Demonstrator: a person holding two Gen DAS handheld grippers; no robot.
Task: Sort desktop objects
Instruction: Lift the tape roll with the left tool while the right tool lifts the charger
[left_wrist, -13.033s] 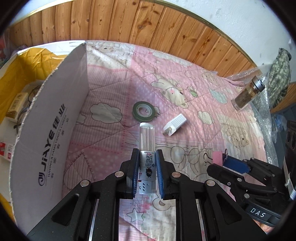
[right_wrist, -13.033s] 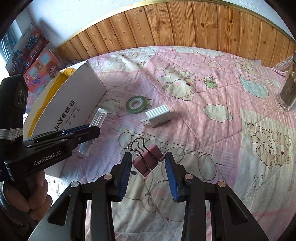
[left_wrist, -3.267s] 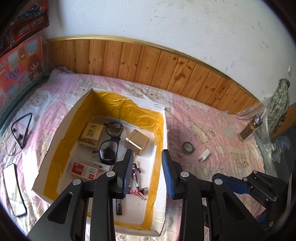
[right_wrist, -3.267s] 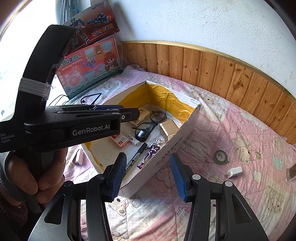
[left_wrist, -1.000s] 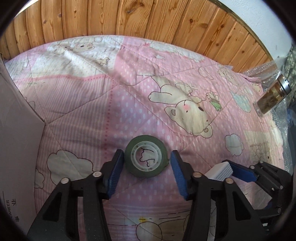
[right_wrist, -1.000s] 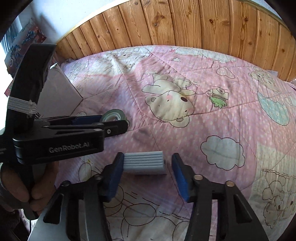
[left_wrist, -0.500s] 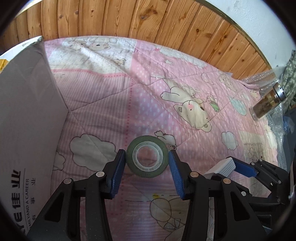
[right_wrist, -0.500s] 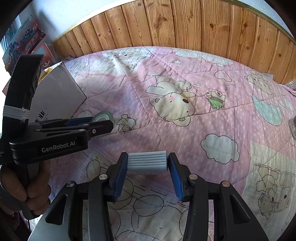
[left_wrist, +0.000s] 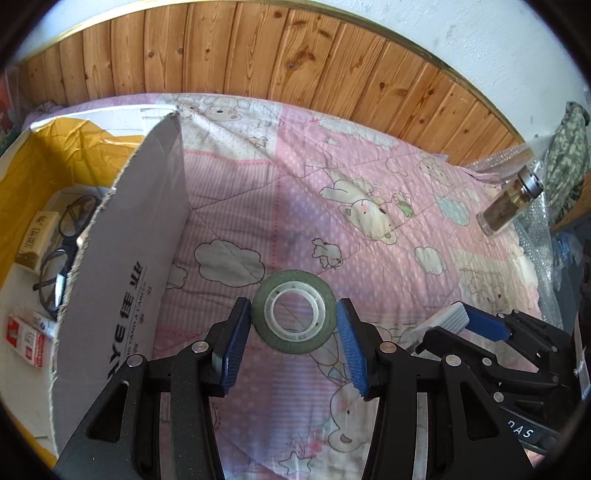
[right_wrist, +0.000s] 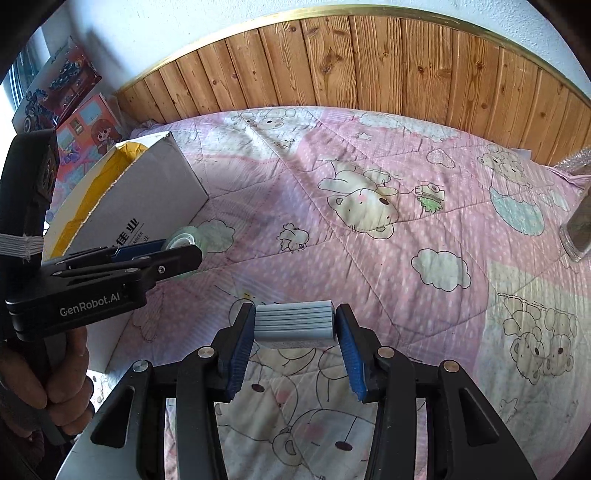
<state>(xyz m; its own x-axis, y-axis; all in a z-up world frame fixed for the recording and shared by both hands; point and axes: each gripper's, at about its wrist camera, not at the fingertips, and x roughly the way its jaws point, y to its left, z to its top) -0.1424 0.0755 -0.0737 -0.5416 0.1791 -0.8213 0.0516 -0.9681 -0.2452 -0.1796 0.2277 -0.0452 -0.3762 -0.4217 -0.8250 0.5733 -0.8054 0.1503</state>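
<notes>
My left gripper (left_wrist: 293, 328) is shut on a green tape roll (left_wrist: 293, 312) with a white core and holds it above the pink quilt, just right of the cardboard box (left_wrist: 122, 266). My right gripper (right_wrist: 294, 328) is shut on a white ribbed charger block (right_wrist: 294, 325), also lifted off the quilt. The charger block shows in the left wrist view (left_wrist: 441, 323) too, and the tape roll in the right wrist view (right_wrist: 181, 236). The box, lined with yellow tape, holds black glasses (left_wrist: 62, 240), a small brown box (left_wrist: 37, 236) and a red-and-white pack (left_wrist: 26, 338).
A glass bottle with a metal cap (left_wrist: 511, 203) stands at the far right on the quilt, by bubble wrap and camouflage cloth. A wooden wall panel (right_wrist: 369, 62) runs along the back. Toy boxes (right_wrist: 85, 125) lean behind the cardboard box.
Both grippers have closed on their objects and lifted them off the quilt, rising and pulling back. The box's inside has come into the left wrist view.
</notes>
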